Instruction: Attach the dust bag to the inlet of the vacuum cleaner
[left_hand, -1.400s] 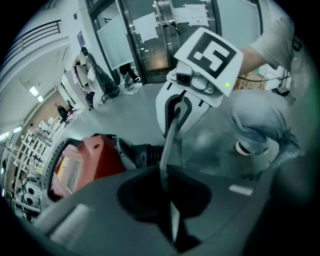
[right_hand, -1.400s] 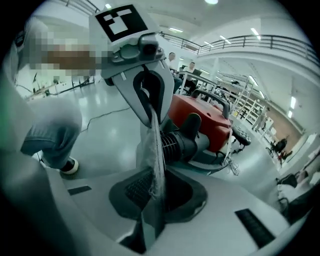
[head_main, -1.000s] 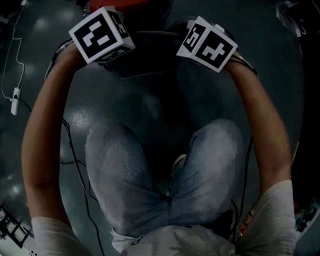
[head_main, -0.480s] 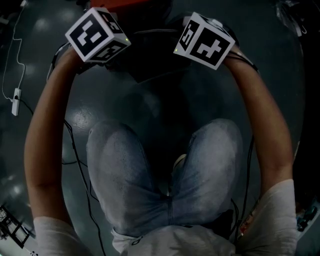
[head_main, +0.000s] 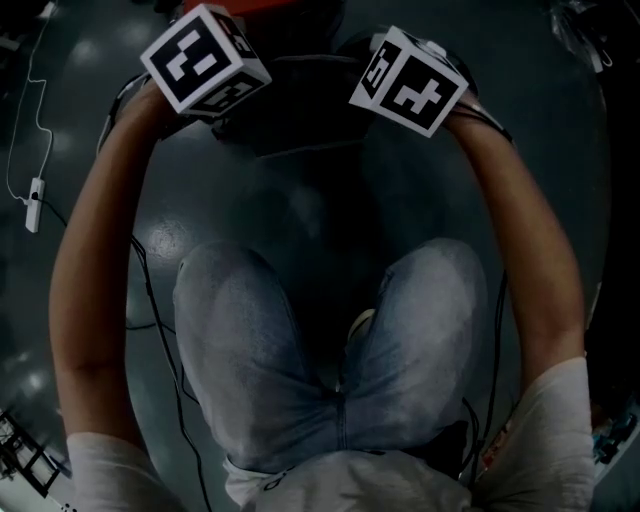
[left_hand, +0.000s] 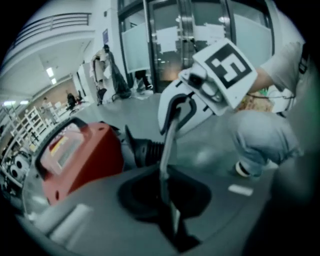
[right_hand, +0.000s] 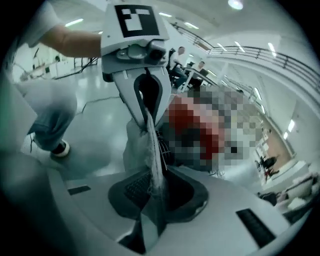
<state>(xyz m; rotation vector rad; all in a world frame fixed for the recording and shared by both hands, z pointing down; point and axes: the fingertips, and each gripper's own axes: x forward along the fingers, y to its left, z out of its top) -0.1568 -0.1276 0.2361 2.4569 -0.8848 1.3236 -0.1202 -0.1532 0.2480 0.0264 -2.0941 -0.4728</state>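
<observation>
– Dust bag (right_hand: 151, 155) first: where is it?

– Between our two claws. Our right gripper (right_hand: 151, 212) has its jaws pinched on one frayed, whitish edge, low in the middle of its own view. From there the sheet runs edge-on up the frame to our left gripper (left_hand: 171, 220), whose jaws are nearly together and clamped on the opposite edge. So it hangs stretched between the two.

– And the vacuum cleaner (left_hand: 75, 160)?

– Its red body sits at the left of the left gripper view. A black ribbed cuff (left_hand: 149, 151) sits just to the right of it, near the bag's edge but not touching it. We take that cuff for the inlet, though we cannot be sure. The head view is too dark to settle it.

– How will the bag handle?

– We judge it light, thin and limp. It looks like fibrous cloth or paper that sags once we slacken, and it may tear if we pull the two edges hard apart.

– Where should we hold it, then?

– Close beside its mouth, one claw on each side. That would keep the opening flat and square as it meets the inlet. No view shows the mouth, seen edge-on as the bag is, so we cannot say how near our grips are to it.
</observation>
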